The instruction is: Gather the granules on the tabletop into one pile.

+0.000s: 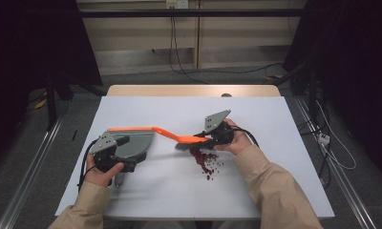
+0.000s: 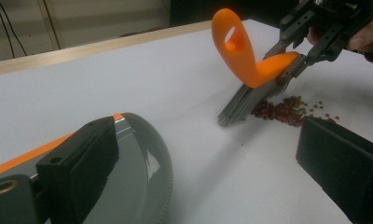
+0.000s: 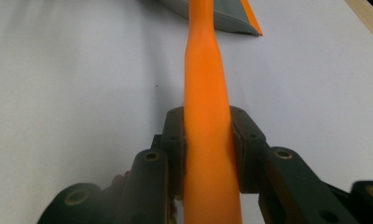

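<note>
An orange brush (image 1: 172, 136) with grey bristles (image 2: 243, 100) stands beside a scatter of small red beans (image 1: 206, 161) on the white table. My right gripper (image 1: 207, 138) is shut on its handle (image 3: 205, 70), with the jaws pressed against both sides. In the left gripper view, that right gripper (image 2: 292, 60) holds the brush tilted, bristles touching the table just left of the beans (image 2: 278, 111). A grey dustpan (image 1: 136, 140) with an orange front edge lies at the left. My left gripper (image 1: 127, 153) is open; one jaw is over the dustpan (image 2: 138, 186), the other is off its side.
The white sheet (image 1: 179, 191) covers most of the wooden table, whose bare far edge (image 1: 194, 90) carries a small dark object (image 1: 226, 95). Cables trail on the floor behind and to the right. The dustpan's corner (image 3: 226, 14) lies ahead of the brush handle.
</note>
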Motion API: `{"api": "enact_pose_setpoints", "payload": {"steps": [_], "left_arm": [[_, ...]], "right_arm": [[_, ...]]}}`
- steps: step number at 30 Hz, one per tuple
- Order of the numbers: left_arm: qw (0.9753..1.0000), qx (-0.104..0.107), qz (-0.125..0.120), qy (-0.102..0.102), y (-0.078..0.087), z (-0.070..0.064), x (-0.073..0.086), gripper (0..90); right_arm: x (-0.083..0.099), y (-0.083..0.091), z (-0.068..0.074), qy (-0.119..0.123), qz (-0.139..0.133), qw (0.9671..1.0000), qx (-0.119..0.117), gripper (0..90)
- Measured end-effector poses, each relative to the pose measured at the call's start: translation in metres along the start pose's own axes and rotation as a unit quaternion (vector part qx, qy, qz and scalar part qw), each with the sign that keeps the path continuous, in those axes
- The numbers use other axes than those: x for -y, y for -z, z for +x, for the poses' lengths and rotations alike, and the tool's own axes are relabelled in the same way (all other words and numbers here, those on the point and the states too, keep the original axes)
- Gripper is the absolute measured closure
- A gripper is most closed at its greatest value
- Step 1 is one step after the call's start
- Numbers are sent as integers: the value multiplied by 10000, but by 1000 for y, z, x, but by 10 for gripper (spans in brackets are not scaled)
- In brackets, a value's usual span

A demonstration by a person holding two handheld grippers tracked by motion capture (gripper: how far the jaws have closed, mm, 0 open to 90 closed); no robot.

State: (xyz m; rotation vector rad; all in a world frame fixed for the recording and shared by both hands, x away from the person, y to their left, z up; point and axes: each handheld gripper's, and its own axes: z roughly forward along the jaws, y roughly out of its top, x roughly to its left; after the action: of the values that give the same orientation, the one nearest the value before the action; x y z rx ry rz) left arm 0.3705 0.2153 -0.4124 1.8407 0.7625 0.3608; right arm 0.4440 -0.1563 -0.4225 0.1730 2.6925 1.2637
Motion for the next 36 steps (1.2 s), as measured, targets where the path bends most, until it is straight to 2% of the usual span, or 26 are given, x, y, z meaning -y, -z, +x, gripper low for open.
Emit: {"api": "enact_pose_setpoints", "payload": {"steps": [5,10,14,17,21,24,26,29,32,35,36], "left_arm": [[10000,1,-3,-9,0,0,0,57],[10000,26,-1,-18,0,-1,0,57],[10000,11,0,-12,-1,0,0,57],[10000,8,5,-18,-1,0,0,57],[10000,13,3,-17,-1,0,0,57],[10000,25,19,-20,-2,-1,0,57],[10000,42,23,-27,-2,-1,0,57],[10000,27,14,-41,-1,-1,0,57],[10000,25,0,-20,-1,-1,0,57],[10000,24,17,-48,-1,-1,0,57],[10000,24,17,-48,-1,-1,0,57]], "right_arm": [[1,3,3,-5,-1,10000,5,711],[3,6,5,-102,-50,9998,172,710],[4,9,-1,-392,-345,9982,281,711],[3,11,-4,-575,-528,9963,359,711],[2,19,-5,-964,-830,9904,540,711],[0,27,-1,-1234,-1038,9853,564,711],[-4,31,6,-1347,-1138,9831,490,711],[-5,34,23,-1381,-1193,9828,289,711],[1,32,41,-1512,-1208,9811,25,711],[8,29,56,-1673,-1252,9778,-177,711],[11,28,62,-1799,-1284,9749,-251,711]]}}
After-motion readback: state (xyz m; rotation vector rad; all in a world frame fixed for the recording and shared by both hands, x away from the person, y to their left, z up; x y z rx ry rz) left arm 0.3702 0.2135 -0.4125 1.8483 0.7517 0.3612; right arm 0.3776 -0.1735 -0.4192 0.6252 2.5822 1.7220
